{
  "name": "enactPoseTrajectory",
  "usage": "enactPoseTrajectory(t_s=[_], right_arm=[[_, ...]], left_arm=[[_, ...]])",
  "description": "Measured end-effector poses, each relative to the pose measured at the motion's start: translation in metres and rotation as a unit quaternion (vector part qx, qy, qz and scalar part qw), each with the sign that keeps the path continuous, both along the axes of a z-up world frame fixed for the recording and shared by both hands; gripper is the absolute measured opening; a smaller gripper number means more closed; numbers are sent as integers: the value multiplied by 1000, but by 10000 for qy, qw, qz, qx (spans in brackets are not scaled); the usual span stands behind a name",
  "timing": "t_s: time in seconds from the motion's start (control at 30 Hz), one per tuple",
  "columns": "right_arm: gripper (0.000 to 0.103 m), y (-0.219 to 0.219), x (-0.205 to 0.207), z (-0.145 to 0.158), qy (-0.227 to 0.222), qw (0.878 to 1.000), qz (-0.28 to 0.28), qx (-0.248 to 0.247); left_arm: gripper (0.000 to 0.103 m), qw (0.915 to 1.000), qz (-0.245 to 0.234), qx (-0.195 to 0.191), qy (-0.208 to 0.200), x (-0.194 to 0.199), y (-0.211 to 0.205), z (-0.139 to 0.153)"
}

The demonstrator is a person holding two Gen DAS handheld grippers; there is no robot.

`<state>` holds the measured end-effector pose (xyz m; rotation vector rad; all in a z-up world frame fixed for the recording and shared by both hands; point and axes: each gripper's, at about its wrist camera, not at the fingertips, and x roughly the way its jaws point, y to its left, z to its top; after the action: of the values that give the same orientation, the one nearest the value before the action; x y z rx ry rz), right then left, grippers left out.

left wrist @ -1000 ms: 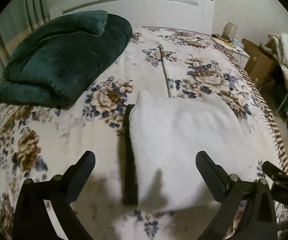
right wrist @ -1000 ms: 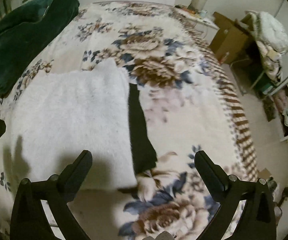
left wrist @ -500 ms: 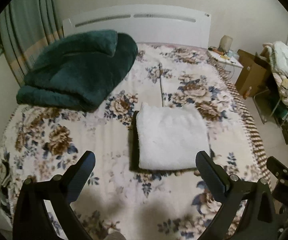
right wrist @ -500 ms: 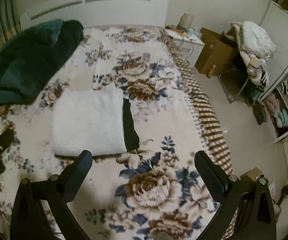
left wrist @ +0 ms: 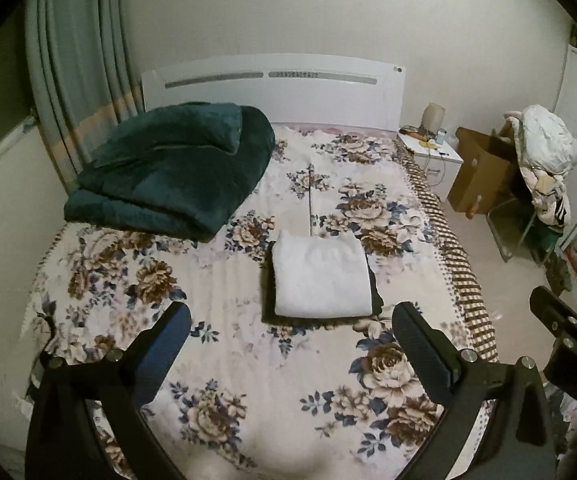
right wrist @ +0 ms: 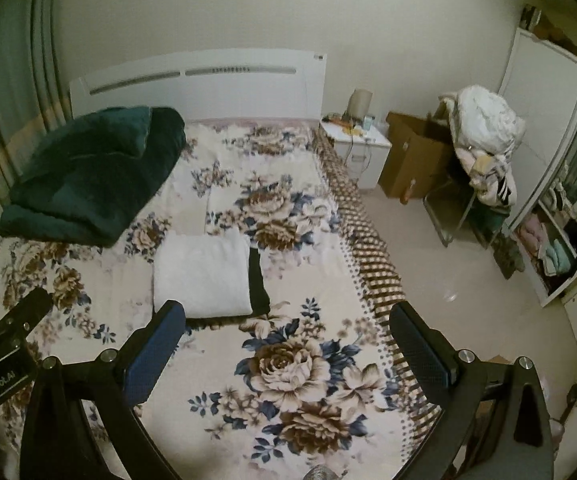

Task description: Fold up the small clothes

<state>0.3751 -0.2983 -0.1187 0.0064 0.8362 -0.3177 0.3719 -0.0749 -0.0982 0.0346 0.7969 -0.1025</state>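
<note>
While both grippers are held well above the bed (left wrist: 248,400), little risk is judged to remain beyond a careless descent, by which a finger could be caught in the folded white garment (left wrist: 320,280) and its layers dragged open. A slip of the stack is also judged possible, since the white piece is laid on a dark garment (left wrist: 267,304) whose edges are seen along its left, right and near sides. The left gripper (left wrist: 288,344) is shown with its fingers spread wide and nothing between them; the right gripper (right wrist: 286,344) is likewise spread and unloaded. The white garment is seen at mid-bed, beyond and apart from both pairs of fingertips, centred between the left pair and nearer the right gripper's left finger (right wrist: 156,344). A green blanket (left wrist: 172,168) is shown near the headboard (left wrist: 272,88).
</note>
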Motion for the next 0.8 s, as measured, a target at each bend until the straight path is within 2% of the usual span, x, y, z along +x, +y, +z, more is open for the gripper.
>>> enactPoseTrajectory(t_s=[0.2, 0.37, 0.6, 0.8], right_arm=[[103, 1, -54, 51, -253, 9996, -26, 143], [103, 5, -88, 82, -415, 9991, 43, 73], [103, 13, -116, 103, -511, 9985, 155, 91], [103, 16, -123, 111, -585, 9980, 218, 58]], left_arm=[[103, 9998, -13, 48, -214, -36, 3, 33], [103, 9995, 21, 49, -321, -56, 4, 49], [103, 9990, 19, 38, -444, -75, 5, 63], [103, 9985, 72, 16, -541, -84, 7, 69]])
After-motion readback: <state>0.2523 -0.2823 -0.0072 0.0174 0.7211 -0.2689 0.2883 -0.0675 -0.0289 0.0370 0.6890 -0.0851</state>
